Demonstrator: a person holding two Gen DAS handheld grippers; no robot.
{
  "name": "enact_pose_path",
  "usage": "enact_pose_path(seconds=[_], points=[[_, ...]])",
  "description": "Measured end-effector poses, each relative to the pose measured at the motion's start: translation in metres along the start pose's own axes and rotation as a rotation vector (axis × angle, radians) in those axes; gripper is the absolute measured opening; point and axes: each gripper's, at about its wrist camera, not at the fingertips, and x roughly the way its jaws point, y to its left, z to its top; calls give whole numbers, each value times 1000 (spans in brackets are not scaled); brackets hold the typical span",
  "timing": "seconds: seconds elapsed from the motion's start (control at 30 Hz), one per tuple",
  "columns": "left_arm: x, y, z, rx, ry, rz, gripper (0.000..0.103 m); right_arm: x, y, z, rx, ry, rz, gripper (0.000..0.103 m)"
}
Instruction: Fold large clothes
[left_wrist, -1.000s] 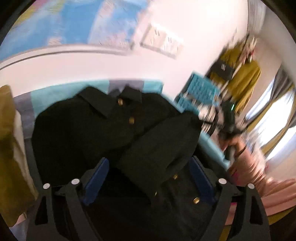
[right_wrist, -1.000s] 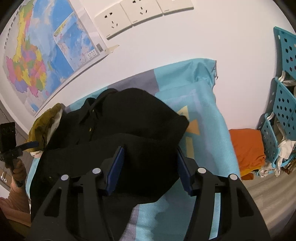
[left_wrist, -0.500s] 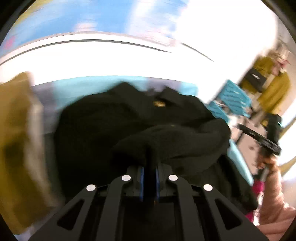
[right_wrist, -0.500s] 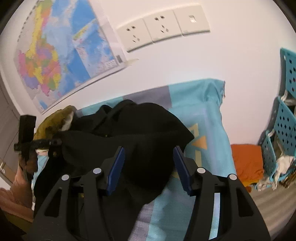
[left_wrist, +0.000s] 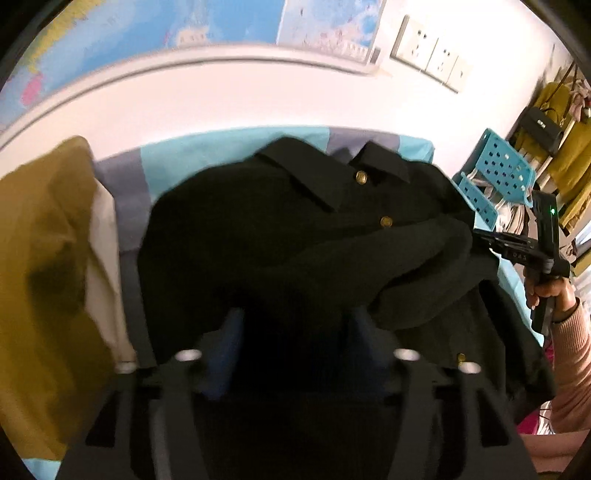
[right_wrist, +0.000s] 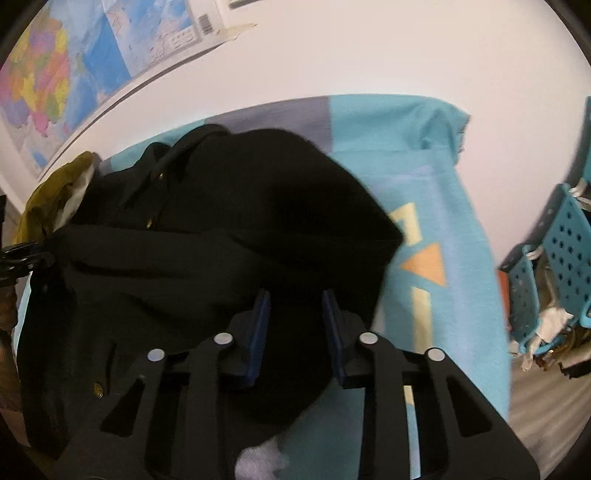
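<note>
Black, soft, thick brass-buttoned coat lay limp; left gripper had just been opening over it, right gripper closing around its folded sleeve; best pinched at edges.

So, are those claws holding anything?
Left gripper: nothing, its jaws have just opened over the black coat. Right gripper: jaws just closing on the coat's folded edge; grip cannot be told.

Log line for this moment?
left tongs: reopening over black coat | right tongs: closing, coat between | fold unfinished
</note>
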Motion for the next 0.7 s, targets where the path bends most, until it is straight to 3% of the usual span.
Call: enact_pose_path(seconds=[0.07, 0.13, 0.23, 0.33, 0.43, 0.53, 0.63, 0.7], points=[[-8, -6, 0, 54, -33, -3, 64, -13, 6, -1, -16, -28, 7, 31], [-5, -11, 2, 88, -8, 29, 64, -30, 29, 0, -76, -77, 37, 31], [-5, -10, 3, 68, -8, 77, 63, -37, 69, 4, -173, -102, 128, 35], [-36, -2, -8, 51, -93, 64, 68, -14, 114, 3, -254, -40, 246, 37], [-71, 9, -32, 47, -150, 78, 72, 17, 141, 0, -305, 39, 247, 39], [-89, 18, -60, 54, -132, 111, 76, 41, 146, -4, -271, 117, 230, 42], [-93, 23, -99, 51, -68, 110, 76, 24, 155, -7, -275, 79, 268, 46], [-92, 20, -117, 65, -50, 81, 76, 2, 171, -16, -305, 47, 345, 49]])
